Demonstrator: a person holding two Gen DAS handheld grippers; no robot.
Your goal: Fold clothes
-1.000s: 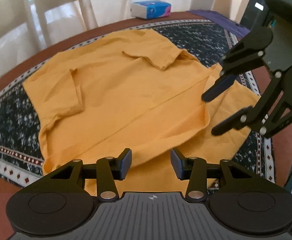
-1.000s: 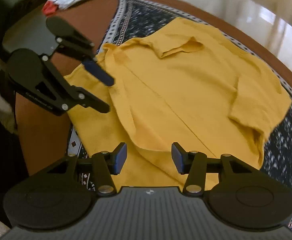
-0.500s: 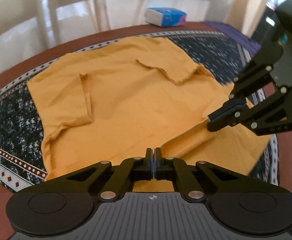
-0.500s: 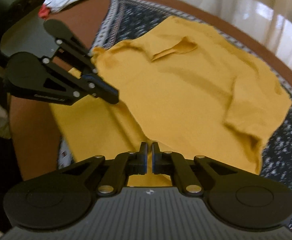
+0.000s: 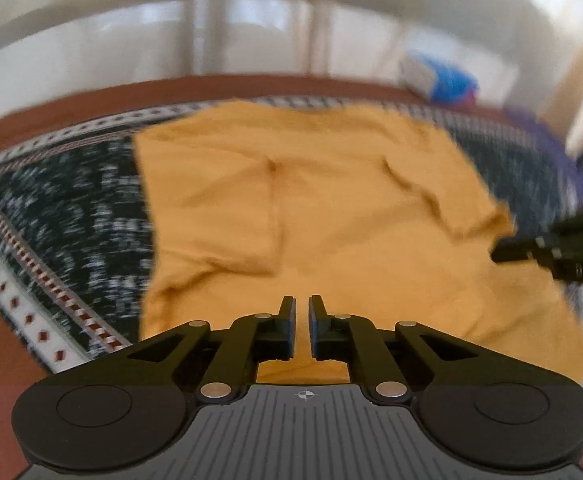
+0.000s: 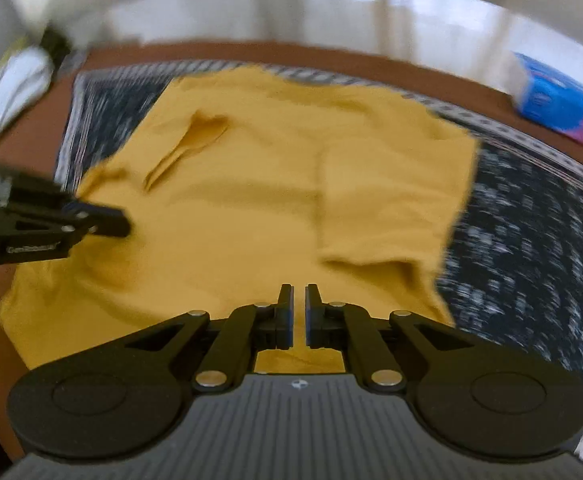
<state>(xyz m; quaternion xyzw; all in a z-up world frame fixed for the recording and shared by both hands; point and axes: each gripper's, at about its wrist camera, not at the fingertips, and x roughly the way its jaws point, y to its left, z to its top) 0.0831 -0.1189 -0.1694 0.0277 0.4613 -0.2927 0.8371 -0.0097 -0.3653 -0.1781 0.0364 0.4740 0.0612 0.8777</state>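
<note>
Patterned rug (image 5: 71,200) over brown desk (image 5: 51,112), yellow shirt (image 5: 331,200) spread across it (pretty blurry). Seeing left tongs (image 5: 299,304) and right tongs (image 6: 298,292) each nipping a shirt edge, both easing open, fabric in between.

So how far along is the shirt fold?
Done: the shirt lies spread on the mat, with one sleeve folded over its body. In hand: the left gripper and right gripper are at its near edge, fingers opening with yellow cloth in the gaps; the blur hides whether they pinch it. Left: the body looks unfolded, so the main folds are yet to do.
</note>
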